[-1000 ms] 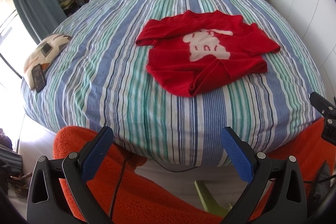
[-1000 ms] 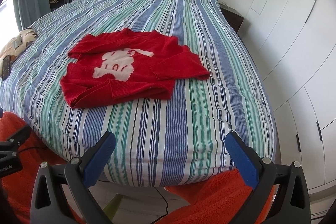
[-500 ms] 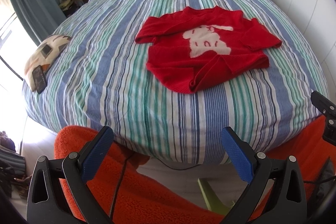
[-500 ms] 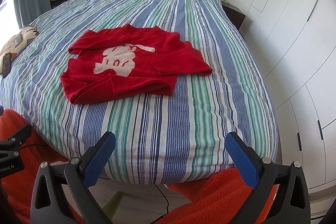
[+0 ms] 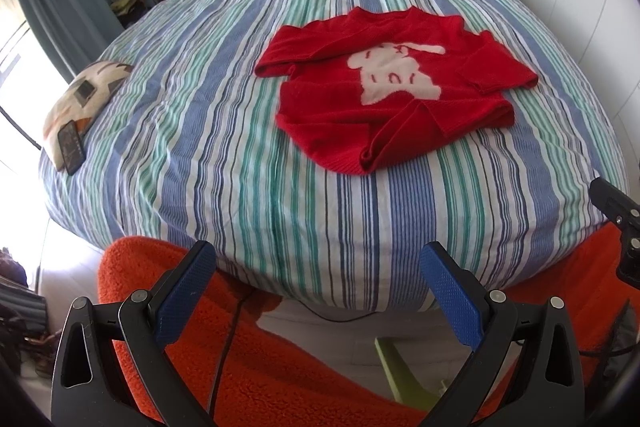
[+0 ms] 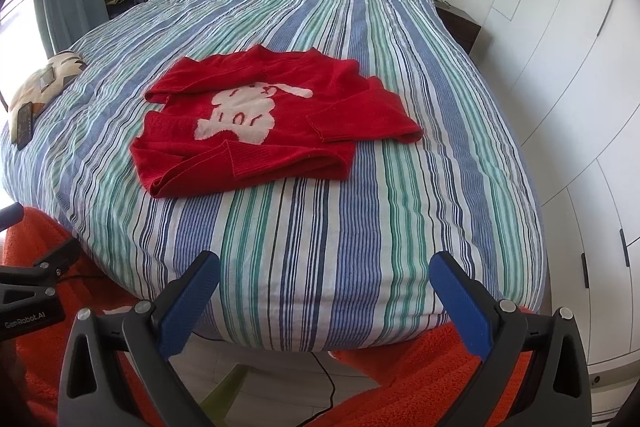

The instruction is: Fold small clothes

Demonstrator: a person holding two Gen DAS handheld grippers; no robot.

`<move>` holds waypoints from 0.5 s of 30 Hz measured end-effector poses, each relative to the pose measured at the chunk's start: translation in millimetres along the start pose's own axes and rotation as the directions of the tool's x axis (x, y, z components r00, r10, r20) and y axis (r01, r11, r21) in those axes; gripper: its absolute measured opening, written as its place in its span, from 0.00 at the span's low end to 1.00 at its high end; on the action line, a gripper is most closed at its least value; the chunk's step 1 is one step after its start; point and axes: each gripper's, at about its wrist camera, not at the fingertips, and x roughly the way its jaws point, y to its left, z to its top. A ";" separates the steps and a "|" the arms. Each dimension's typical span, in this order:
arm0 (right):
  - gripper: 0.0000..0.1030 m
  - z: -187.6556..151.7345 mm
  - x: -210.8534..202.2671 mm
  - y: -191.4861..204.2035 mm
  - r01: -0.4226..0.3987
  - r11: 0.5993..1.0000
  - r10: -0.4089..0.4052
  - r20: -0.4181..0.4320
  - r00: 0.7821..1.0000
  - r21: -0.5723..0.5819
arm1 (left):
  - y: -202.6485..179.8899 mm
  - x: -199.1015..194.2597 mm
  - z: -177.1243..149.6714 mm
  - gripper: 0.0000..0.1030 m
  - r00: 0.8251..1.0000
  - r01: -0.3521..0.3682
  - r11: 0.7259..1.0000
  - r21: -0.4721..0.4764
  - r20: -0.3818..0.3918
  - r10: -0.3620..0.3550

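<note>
A small red sweater (image 5: 384, 95) (image 6: 272, 123) with a pale animal figure on its front lies on the striped bed (image 5: 240, 107) (image 6: 320, 227). Its sleeves are folded in over the body and its hem is turned up toward me. My left gripper (image 5: 316, 267) hangs open off the bed's near edge, well short of the sweater, with nothing between its blue pads. My right gripper (image 6: 326, 275) is open too, over the same near edge, a little to the right of the sweater. The right gripper's body (image 5: 616, 211) shows at the edge of the left wrist view.
A patterned cushion (image 5: 80, 95) with a dark phone (image 5: 71, 146) lies at the bed's left edge. White wardrobe doors (image 6: 580, 67) run along the right side. A bedside table (image 6: 458, 27) stands at the far right corner. Orange fleece (image 5: 280, 367) sits below the grippers.
Both grippers have eased forward and tilted down a little, so the sweater sits slightly lower and larger in both views. Both stay open. The sweater has not moved.
</note>
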 end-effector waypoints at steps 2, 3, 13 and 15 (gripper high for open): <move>1.00 0.0 -0.9 2.7 -0.004 1.000 0.004 0.002 1.000 -0.008 | 0.2 0.6 -1.1 0.99 1.000 0.008 1.000 -0.002 -0.003 -0.008; 1.00 0.0 -1.3 4.0 -0.007 1.000 0.007 0.003 1.000 -0.011 | 0.1 1.2 -1.5 0.99 1.000 0.013 1.000 -0.001 -0.004 -0.013; 1.00 0.4 -3.0 13.6 -0.041 0.998 0.041 0.006 0.999 -0.040 | -1.5 2.0 -2.2 0.99 1.000 0.029 1.000 0.009 0.002 -0.029; 1.00 0.4 -2.9 14.2 -0.048 0.998 0.048 0.005 0.999 -0.044 | -1.9 4.2 -2.4 0.99 1.000 0.030 1.000 0.009 -0.008 -0.030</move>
